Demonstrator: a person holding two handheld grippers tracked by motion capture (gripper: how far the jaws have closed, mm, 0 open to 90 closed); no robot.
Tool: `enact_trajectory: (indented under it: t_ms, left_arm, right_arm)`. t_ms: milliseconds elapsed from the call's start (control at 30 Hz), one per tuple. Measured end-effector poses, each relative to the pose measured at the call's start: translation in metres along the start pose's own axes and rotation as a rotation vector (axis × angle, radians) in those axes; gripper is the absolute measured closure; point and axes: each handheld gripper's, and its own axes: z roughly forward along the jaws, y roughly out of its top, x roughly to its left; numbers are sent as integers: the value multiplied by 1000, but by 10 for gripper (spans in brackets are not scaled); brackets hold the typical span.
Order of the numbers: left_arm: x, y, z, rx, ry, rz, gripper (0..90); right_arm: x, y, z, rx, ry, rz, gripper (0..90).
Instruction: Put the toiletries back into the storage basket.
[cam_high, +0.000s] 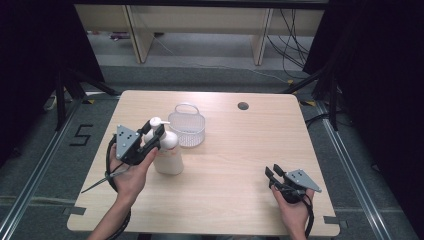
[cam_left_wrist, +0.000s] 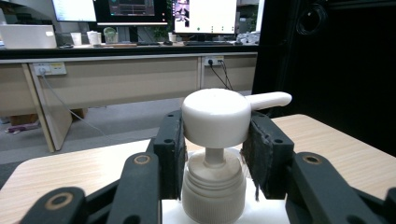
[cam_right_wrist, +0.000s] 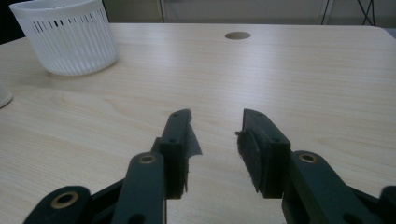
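The white plastic pump bottle (cam_high: 167, 150) stands upright on the pale wooden surface (cam_high: 235, 165), towards its left side, just in front of the white slotted plastic basket with a thin handle (cam_high: 187, 127). The left hand-held gripper (cam_left_wrist: 215, 140) is clamped on the round pump head (cam_left_wrist: 215, 116) of the bottle: both black pads touch the sides of the head, and the spout (cam_left_wrist: 268, 99) points away to the right in the left gripper view.

I think the hold is risky. The head is smooth and rounded, and it sits on a thin stem, so the pads can slide up off it if the person lifts quickly. The head can also turn or sink under pressure, and then some liquid may come out. If the bottle is heavy, it can swing below the grip and knock the basket, which stands very near.

The right hand-held gripper (cam_right_wrist: 215, 135) rests low over the right part of the surface, its jaws apart with nothing between them, well apart from the bottle, so it cannot steady it.
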Motion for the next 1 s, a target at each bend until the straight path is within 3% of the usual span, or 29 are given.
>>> enact_trajectory:
  t_ms: [1000]
  left_arm:
    - [-18, 36, 8, -75, -63, 11, 597]
  right_arm:
    - [0, 0, 0, -12, 5, 1, 629]
